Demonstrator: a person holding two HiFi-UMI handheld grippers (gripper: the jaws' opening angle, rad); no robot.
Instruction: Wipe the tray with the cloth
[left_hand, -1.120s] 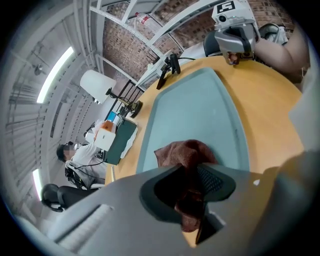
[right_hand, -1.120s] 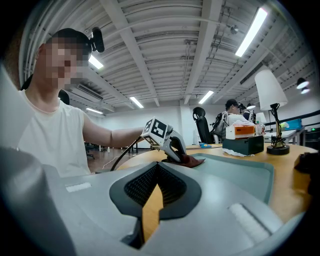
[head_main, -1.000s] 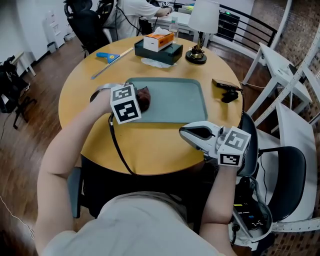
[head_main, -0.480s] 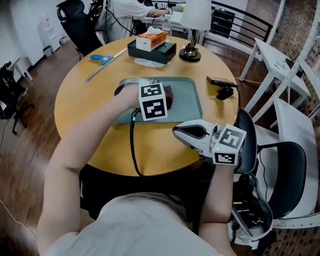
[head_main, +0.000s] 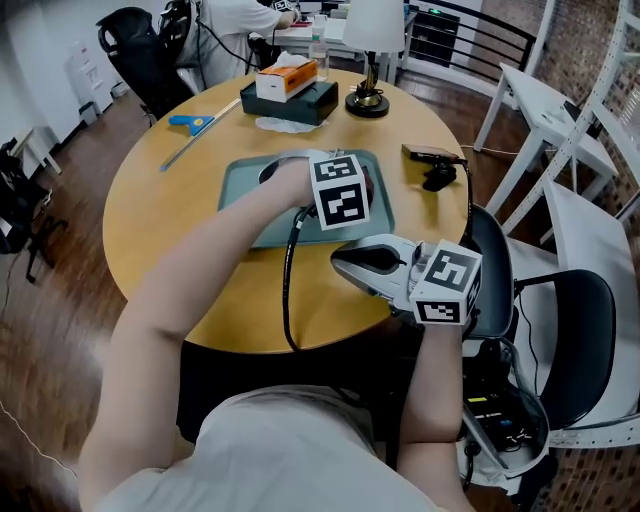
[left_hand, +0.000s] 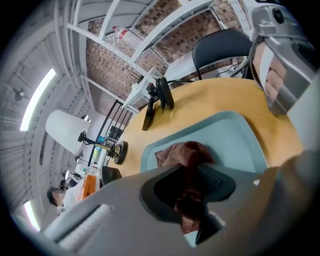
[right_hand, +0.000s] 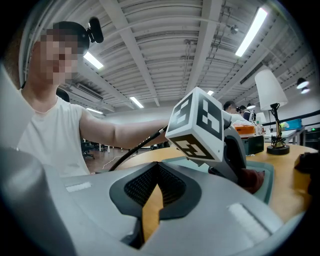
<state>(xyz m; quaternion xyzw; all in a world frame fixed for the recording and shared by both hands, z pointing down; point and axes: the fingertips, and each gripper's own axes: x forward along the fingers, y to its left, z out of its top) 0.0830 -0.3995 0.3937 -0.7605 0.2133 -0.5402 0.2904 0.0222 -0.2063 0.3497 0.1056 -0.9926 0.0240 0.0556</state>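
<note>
A teal tray (head_main: 248, 205) lies on the round wooden table. My left gripper (head_main: 355, 190) is over the tray's right part, shut on a dark red cloth (left_hand: 186, 154) that is pressed on the tray (left_hand: 235, 142). In the left gripper view the cloth bunches between the jaws and spreads ahead of them. My right gripper (head_main: 345, 262) hovers at the table's near edge, just in front of the tray, with its jaws together and nothing between them. In the right gripper view the left gripper's marker cube (right_hand: 200, 125) sits above the cloth (right_hand: 252, 181).
Behind the tray stand a tissue box (head_main: 283, 78) on a black case (head_main: 305, 102) and a lamp (head_main: 368, 55). Blue scissors (head_main: 190, 122) lie far left, a black device (head_main: 432, 158) right of the tray. Chairs (head_main: 575, 345) stand to the right.
My left gripper has slid the cloth from the tray's left end across to its right part. The right gripper has stayed near the table's front edge.
</note>
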